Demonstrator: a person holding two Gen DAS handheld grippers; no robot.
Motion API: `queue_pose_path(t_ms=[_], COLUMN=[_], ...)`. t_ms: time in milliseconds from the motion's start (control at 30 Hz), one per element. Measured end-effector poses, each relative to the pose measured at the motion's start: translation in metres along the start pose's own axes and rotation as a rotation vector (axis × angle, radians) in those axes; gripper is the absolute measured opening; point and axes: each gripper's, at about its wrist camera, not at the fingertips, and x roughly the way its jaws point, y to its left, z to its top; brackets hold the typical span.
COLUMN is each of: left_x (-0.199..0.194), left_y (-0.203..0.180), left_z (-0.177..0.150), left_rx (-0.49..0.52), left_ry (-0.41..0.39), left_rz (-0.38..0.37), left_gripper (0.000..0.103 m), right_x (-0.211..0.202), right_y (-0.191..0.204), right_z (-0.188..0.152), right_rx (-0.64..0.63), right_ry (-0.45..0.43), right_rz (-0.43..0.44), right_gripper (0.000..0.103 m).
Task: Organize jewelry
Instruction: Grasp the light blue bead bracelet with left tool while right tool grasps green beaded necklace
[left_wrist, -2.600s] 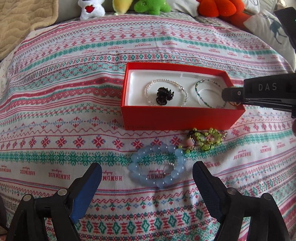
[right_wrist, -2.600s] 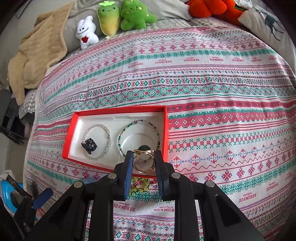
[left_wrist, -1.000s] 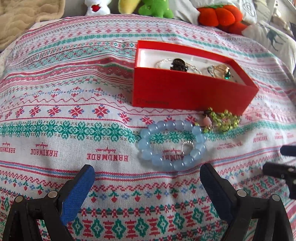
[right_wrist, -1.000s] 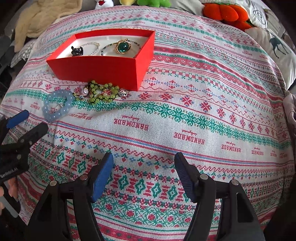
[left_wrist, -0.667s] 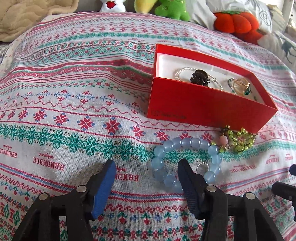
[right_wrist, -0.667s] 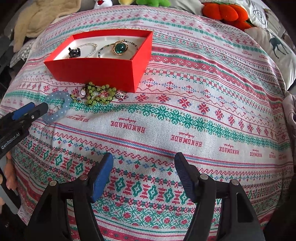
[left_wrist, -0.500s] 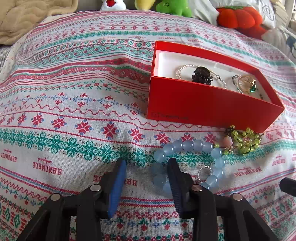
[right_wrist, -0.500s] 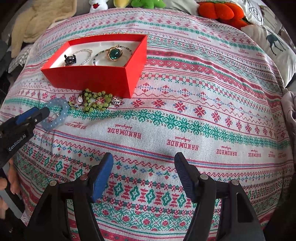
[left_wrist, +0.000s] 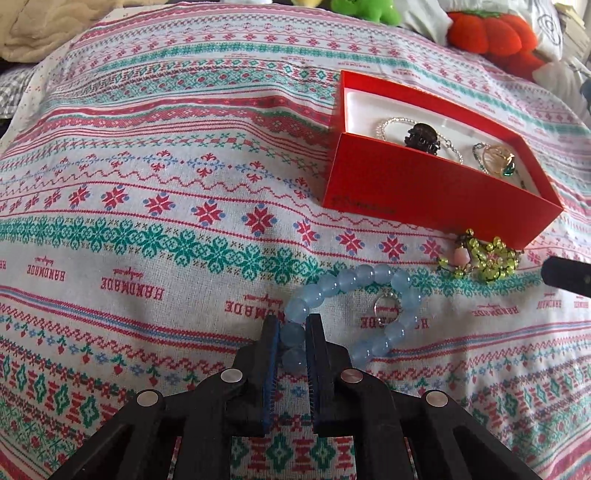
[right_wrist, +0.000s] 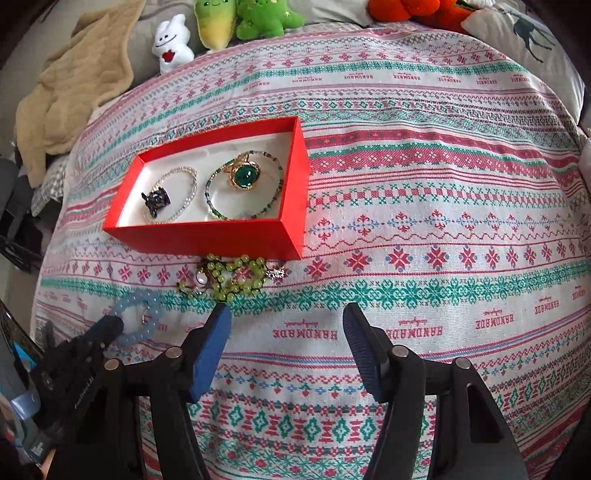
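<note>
The left tool (left_wrist: 291, 328) is pinching the near side of the pale blue bead bracelet (left_wrist: 354, 291), its jaws having just been closing, with two beads now sitting squeezed between the blue pads. The rest of the bracelet is lying on the patterned bedspread (left_wrist: 147, 221) just ahead of that tool, looping to its right. Further ahead and to the right, the tangled green bead piece (left_wrist: 484, 258) is resting against the front wall of the red box (left_wrist: 424, 192). Inside the box a beaded chain, a dark hair clip (left_wrist: 423, 136) and a gold ring with a green stone (right_wrist: 242, 173) are lying on the white lining. The right tool (right_wrist: 286, 321) is hanging over the bedspread, jaws parted though just narrowing, nothing between them; the green piece is lying just ahead of its left finger.
</note>
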Motion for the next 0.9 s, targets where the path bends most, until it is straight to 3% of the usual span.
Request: queue_pose_path(t_ms=[67,267,567,900], left_x=[-0.001,-0.002,0.000,-0.011], left_y=[0.001,0.000,-0.003,0.006], left_z=[-0.001,-0.002,-0.002,-0.005], left_rx=[-0.001,0.012,0.016,-0.011], left_ry=[0.006,0.013,0.016,0.038], left_rz=[-0.004,-0.003,0.003,-0.021], left_gripper=[0.008,0.009,0.009,0.009], right_x=[0.006,0.026,0.043,0.010], right_y=[0.005,0.008,0.016,-0.004], right_z=[0.004,0.010,0.010,-0.005], right_rx=[0.019,0.083,0.054,0.016], right_ry=[0.004,0.030,0.039,0.072], right_rz=[-0.002,0.012,-0.018,0.022], right_gripper=[0.039,0.019,0.007,0.006])
